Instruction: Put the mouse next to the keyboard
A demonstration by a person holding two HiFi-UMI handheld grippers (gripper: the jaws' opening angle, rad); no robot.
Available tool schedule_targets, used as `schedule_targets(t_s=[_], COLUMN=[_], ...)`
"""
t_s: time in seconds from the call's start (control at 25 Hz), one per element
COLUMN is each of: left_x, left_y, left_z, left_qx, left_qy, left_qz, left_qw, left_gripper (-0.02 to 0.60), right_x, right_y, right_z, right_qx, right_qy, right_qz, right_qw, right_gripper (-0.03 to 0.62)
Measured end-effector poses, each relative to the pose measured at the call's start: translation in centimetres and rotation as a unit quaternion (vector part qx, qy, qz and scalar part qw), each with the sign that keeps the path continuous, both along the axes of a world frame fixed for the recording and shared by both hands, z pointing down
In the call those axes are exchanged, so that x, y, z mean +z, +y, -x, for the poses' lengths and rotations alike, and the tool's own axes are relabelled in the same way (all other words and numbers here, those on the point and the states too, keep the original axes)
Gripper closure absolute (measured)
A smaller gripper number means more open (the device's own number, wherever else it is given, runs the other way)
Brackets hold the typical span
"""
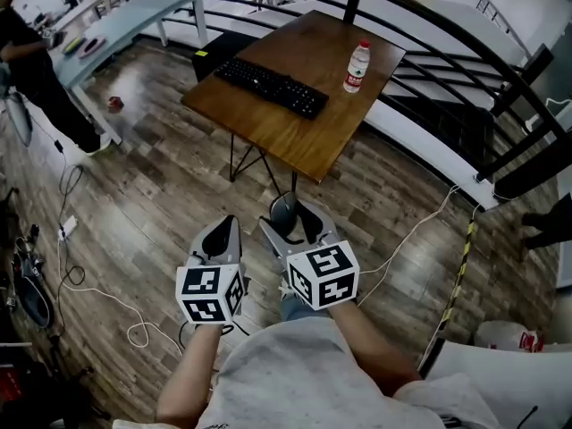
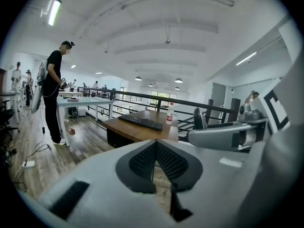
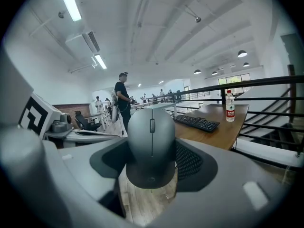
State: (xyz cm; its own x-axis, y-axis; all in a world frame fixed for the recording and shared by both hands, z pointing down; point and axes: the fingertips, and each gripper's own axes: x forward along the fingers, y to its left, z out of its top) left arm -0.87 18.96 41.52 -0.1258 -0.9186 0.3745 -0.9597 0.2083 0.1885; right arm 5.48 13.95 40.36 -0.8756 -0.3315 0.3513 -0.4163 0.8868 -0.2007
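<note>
A grey mouse (image 3: 151,146) is clamped between the pads of my right gripper (image 3: 152,167), held above the wooden floor; in the head view the mouse (image 1: 284,211) shows at the tip of the right gripper (image 1: 290,222). My left gripper (image 1: 223,238) sits beside it to the left, jaws pressed together with nothing between them (image 2: 155,164). The black keyboard (image 1: 270,86) lies on the brown wooden table (image 1: 304,132) some way ahead, also visible as the keyboard (image 3: 195,122) and keyboard (image 2: 140,122). Both grippers are well short of the table.
A water bottle (image 1: 357,66) with a red label stands on the table right of the keyboard. A black railing (image 1: 465,43) runs behind and to the right. A person (image 1: 36,70) stands at the left by a pale table (image 1: 125,21). Cables (image 1: 80,280) trail over the floor.
</note>
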Motion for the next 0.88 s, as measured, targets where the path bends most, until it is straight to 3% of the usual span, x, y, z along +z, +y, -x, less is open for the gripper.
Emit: schedule_targets(t_s=[0.4,0.88], left_x=[1.5,1.3], left_y=[-10.7,-19.8], left_z=[1.9,2.6], left_qx=[0.005,0.021], left_qy=[0.013,0.005], left_qz=[0.015,0.012], left_qw=[0.9998,0.9997], left_gripper=[0.584,0.586], right_x=[1.6,2.3], right_y=[-10.1,-18.2], right_z=[2.2,2.8], right_qx=[-0.003,0.003], right_qy=[0.009,0.007], right_qz=[0.020,0.029], right_qw=[1.000,1.000], right_gripper=[0.296,0.296])
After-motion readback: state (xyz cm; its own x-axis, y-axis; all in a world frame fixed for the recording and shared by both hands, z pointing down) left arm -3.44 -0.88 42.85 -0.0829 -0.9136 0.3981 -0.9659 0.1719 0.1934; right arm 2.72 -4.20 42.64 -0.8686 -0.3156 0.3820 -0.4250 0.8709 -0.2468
